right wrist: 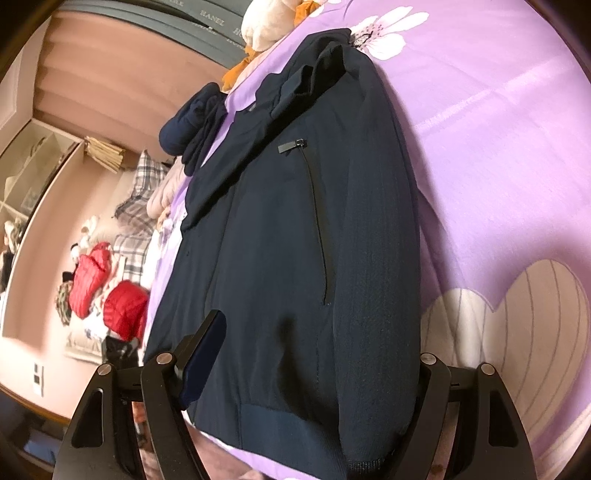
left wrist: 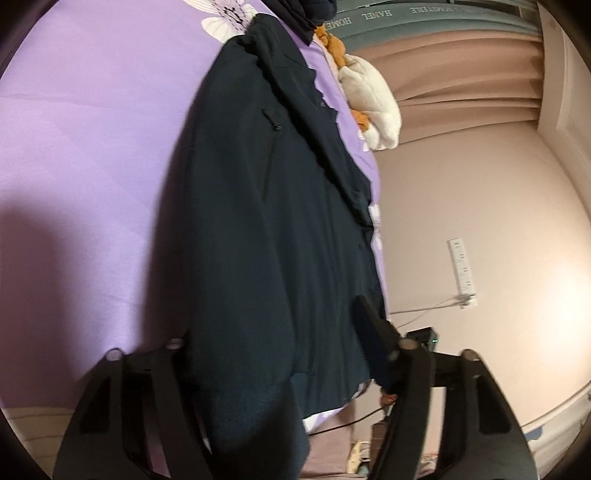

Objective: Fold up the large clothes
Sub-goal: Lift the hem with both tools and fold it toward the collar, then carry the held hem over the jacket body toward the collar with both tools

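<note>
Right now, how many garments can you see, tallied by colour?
Navy: 2, the navy jacket spread on the bed and a navy bundle beyond it.
Red: 2, a red puffer and a second red puffer.
Total: 4

Left finger of left hand-held gripper (left wrist: 280, 354) hidden behind jacket (left wrist: 258, 240) hem. Right finger of right hand-held gripper (right wrist: 314, 354) hidden likewise, so grip cannot be judged. Plush toy (right wrist: 266, 22) cut by frame edge. Red garments (right wrist: 110, 295) blurred.

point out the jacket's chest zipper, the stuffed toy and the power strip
chest zipper (right wrist: 318, 206), right wrist view, mid track
stuffed toy (left wrist: 373, 99), left wrist view, white body
power strip (left wrist: 461, 267), left wrist view, middle
</note>
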`<action>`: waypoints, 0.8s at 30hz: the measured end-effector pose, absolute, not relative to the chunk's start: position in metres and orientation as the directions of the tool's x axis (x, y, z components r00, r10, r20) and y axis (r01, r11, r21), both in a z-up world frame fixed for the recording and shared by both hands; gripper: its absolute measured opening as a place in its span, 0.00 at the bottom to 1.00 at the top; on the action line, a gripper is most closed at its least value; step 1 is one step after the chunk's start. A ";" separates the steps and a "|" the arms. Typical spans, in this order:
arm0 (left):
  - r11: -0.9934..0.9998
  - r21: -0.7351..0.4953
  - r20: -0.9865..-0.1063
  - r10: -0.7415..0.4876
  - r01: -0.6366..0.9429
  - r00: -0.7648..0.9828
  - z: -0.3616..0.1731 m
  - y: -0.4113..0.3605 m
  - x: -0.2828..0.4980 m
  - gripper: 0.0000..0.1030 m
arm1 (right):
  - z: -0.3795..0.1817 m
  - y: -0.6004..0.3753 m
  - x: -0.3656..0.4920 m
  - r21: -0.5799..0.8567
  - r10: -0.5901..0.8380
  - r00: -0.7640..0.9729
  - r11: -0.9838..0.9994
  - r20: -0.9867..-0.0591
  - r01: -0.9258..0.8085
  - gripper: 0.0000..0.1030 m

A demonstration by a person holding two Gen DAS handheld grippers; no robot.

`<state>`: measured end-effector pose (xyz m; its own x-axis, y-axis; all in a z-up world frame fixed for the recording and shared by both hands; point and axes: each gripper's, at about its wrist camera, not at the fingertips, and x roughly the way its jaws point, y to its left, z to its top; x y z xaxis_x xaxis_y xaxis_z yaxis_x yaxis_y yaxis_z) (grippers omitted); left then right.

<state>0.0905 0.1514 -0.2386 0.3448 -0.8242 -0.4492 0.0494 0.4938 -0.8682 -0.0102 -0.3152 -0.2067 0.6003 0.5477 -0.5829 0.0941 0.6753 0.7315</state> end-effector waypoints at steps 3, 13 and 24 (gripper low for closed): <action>0.538 -0.843 -0.496 -0.795 0.028 0.348 -0.243 0.154 0.089 0.37 | -0.206 -0.315 -0.013 0.725 0.542 0.608 0.683 -0.581 0.084 0.75; 0.585 -0.809 -0.554 -0.725 -0.059 0.409 -0.247 0.157 0.092 0.13 | -0.211 -0.323 -0.020 0.685 0.467 0.628 0.714 -0.623 0.148 0.22; 0.606 -0.794 -0.499 -0.700 0.055 0.511 -0.201 0.146 0.078 0.09 | -0.166 -0.304 -0.022 0.600 0.418 0.699 0.799 -0.580 0.020 0.13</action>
